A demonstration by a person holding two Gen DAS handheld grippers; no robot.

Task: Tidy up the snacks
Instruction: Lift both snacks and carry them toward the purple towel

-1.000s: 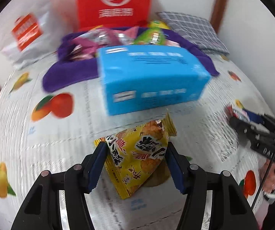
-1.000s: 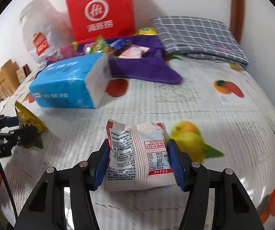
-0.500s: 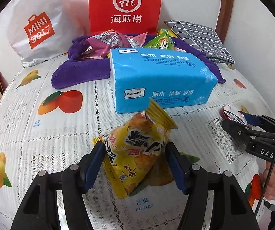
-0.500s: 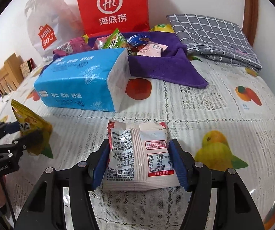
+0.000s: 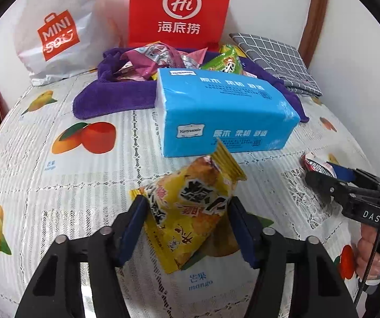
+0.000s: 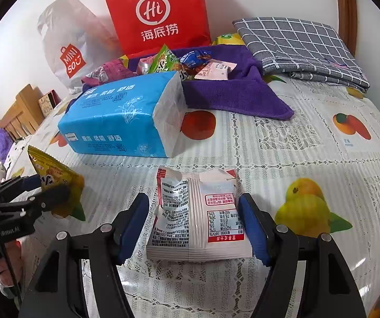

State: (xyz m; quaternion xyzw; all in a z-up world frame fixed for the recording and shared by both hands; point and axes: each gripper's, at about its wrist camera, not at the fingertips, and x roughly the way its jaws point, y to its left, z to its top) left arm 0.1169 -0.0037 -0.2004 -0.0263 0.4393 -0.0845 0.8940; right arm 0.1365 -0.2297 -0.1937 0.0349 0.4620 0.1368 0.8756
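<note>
My left gripper (image 5: 187,217) is shut on a yellow snack packet (image 5: 190,212) and holds it tilted above the tablecloth; it also shows in the right wrist view (image 6: 54,177). My right gripper (image 6: 194,220) is shut on a white snack packet with red labels (image 6: 198,217); in the left wrist view only the packet's end (image 5: 314,163) shows. A blue tissue pack (image 5: 221,114) lies ahead of both. Behind it, a purple towel (image 6: 237,92) holds a pile of several snack packets (image 5: 163,58).
A red paper bag (image 5: 179,10) and a white Miniso bag (image 5: 57,29) stand against the wall. A folded grey checked cloth (image 6: 301,47) lies at the back right. The fruit-print tablecloth (image 6: 309,143) covers the table. Wooden furniture (image 6: 20,114) stands beyond the left edge.
Both grippers have drawn back and lifted a little with their packets. The yellow packet has tilted more upright. The tissue pack and towel pile have not moved.
</note>
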